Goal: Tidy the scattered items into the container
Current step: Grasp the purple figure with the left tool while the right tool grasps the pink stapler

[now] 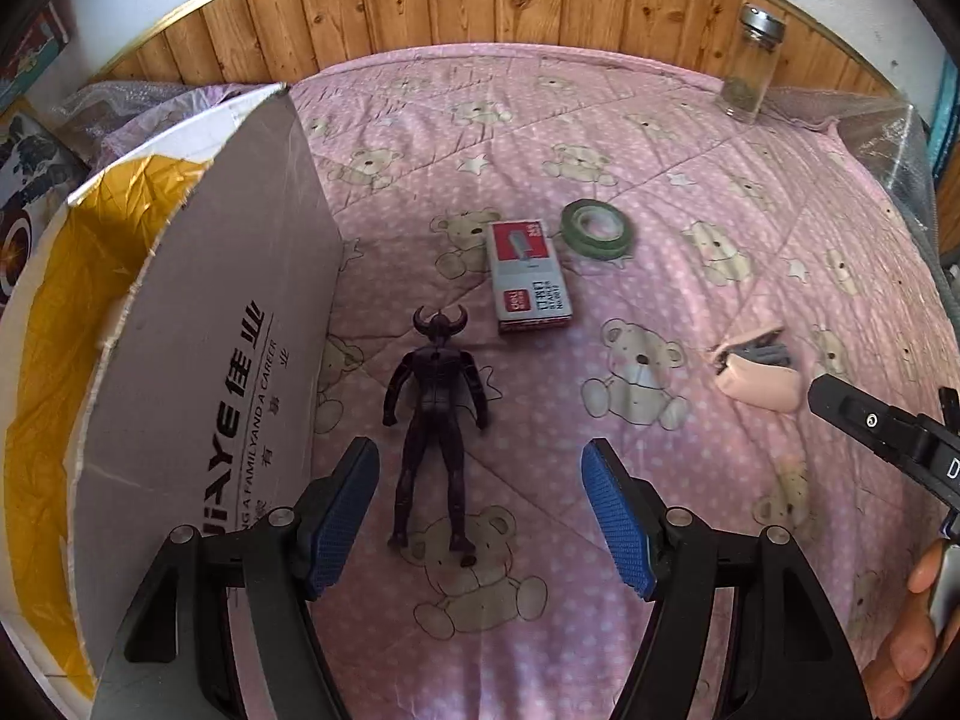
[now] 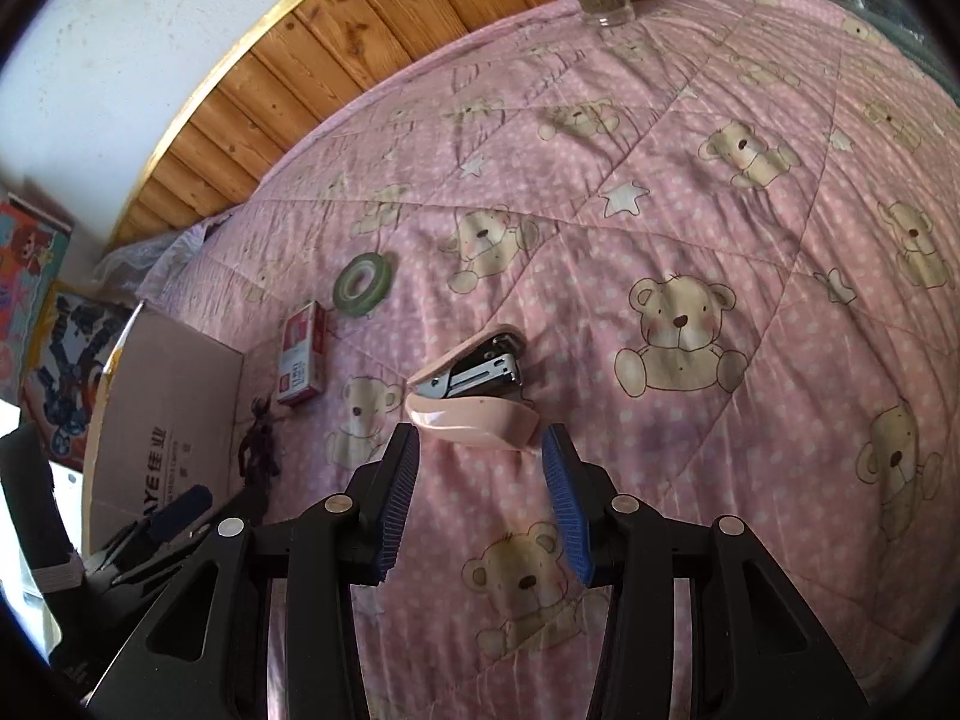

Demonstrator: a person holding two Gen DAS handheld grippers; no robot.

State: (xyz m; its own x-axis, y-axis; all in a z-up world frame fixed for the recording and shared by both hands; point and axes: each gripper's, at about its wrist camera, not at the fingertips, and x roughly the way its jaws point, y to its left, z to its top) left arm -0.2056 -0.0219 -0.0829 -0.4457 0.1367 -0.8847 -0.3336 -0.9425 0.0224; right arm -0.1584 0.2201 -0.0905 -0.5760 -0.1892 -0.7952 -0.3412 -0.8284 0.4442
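The right gripper (image 2: pixel 480 456), jaws spread, flanks the pink stapler (image 2: pixel 474 390), lined up to pinch. The left gripper (image 1: pixel 480 480), also spread, straddles the figure (image 1: pixel 435 414) beside the box (image 1: pixel 240 360), probably its drop.

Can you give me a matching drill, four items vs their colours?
Items:
1. figure
2. tape
3. stapler
4. staple box

Colours:
A. green
B. pink
C. grey and red
D. dark purple-black

Pairs: 1-D, 2-A, 3-B, 4-C
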